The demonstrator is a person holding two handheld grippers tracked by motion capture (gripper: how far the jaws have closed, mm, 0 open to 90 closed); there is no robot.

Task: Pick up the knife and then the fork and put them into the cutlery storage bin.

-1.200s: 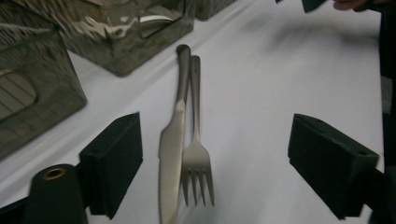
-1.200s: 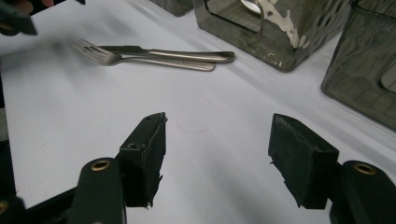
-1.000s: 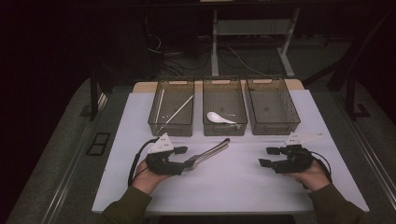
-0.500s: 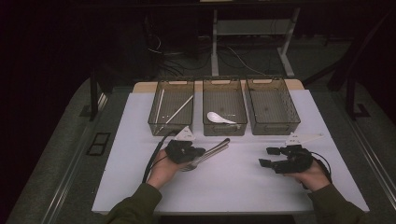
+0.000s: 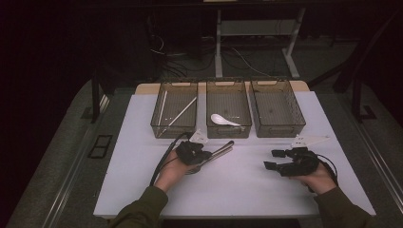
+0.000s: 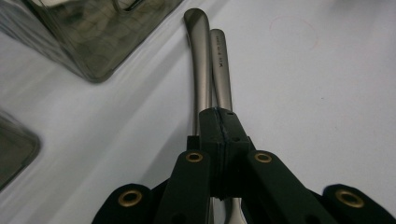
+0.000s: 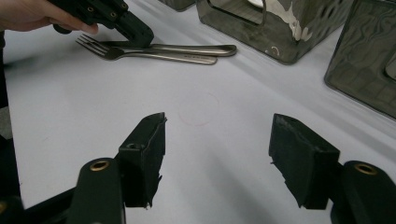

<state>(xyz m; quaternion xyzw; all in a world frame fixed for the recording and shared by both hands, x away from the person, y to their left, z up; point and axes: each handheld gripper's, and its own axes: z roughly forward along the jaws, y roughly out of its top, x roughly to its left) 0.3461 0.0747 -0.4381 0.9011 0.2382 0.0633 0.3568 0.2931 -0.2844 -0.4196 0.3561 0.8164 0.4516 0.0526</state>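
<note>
Two metal forks lie side by side on the white table, in front of the trays; in the left gripper view their handles run away from the jaws. My left gripper has just closed its jaws and is shut on the neck of the upper fork, which still rests on the table. In the right gripper view that gripper presses down on the forks near the tines. My right gripper rests low at the right, open with nothing between its jaws.
Three smoky plastic trays stand in a row at the back. The left tray holds chopsticks, the middle tray a white spoon, and the right tray has nothing visible in it.
The left hand moved right and forward onto the forks and its jaws closed around the upper fork's neck. The right hand stayed where it was.
</note>
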